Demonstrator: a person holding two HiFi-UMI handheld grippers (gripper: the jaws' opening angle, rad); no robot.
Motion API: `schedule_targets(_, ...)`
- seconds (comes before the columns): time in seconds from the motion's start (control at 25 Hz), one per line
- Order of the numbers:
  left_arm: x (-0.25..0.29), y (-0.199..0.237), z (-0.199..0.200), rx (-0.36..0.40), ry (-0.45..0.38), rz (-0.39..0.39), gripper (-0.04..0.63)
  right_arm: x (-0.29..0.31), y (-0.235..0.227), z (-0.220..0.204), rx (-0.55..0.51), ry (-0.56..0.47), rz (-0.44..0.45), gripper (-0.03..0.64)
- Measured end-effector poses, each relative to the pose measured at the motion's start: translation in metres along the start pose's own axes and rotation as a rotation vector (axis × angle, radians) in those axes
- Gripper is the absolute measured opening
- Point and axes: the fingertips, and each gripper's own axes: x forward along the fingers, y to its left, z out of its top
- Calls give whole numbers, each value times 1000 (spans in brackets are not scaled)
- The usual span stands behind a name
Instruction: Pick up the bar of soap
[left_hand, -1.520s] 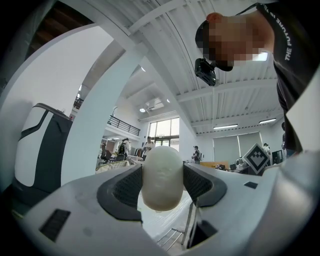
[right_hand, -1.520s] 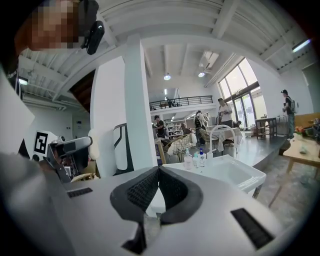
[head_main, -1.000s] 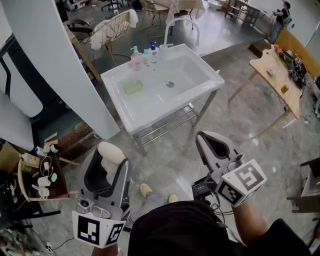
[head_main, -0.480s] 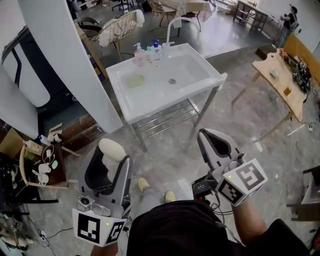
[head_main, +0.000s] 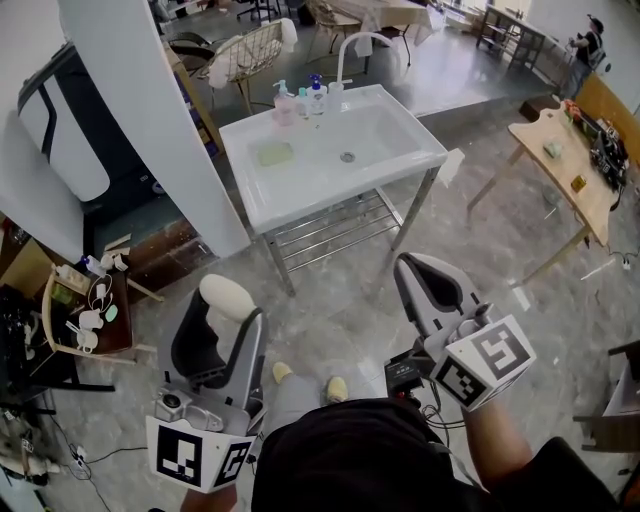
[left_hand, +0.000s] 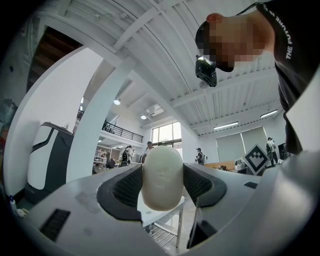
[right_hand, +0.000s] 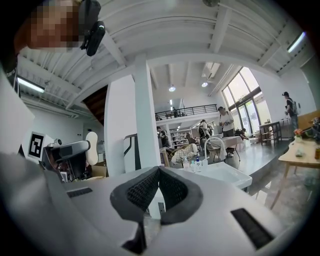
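Soap bar (left_hand: 161, 177), white oval, clamped betw. L tongs (head_main: 225, 310) pads. R tongs (head_main: 418, 270) shut, empty, alongside. Keep squeeze steady w/o tilt; prob. slippery.

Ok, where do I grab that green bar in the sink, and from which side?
Probably across its two long edges, coming from above: the green bar lies flat on the sink floor, so only its edges give the jaws purchase.
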Motion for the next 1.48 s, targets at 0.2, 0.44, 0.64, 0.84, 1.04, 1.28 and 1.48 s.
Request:
schedule_targets(0.2, -2, -2, 2, 3, -3, -6, 253, -4, 0, 2, -1, -7, -7, 5)
schedule_targets(0.44, -2, 4, 6, 6, -9, -9, 253, 1, 2, 1, -6, -3, -18, 5)
schedule_targets(0.64, 1, 5, 5, 13, -6, -13, 253, 5, 4, 1, -16, 0, -12, 5)
schedule_targets(0.84, 1, 4, 1, 8, 3, -15, 253, 7, 6, 1, -17, -2, -1, 5)
schedule_targets(1.04, 2, 2, -2, 10, 6, -13, 253, 10, 6, 1, -21, -1, 12, 5)
schedule_targets(1.28, 0, 5, -1, 9, 7, -4, 253, 14, 8, 2, -23, 1, 20, 5)
schedule_targets(1.48, -2, 8, 3, 12, 7, -3, 253, 17, 13, 4, -21, 4, 25, 5)
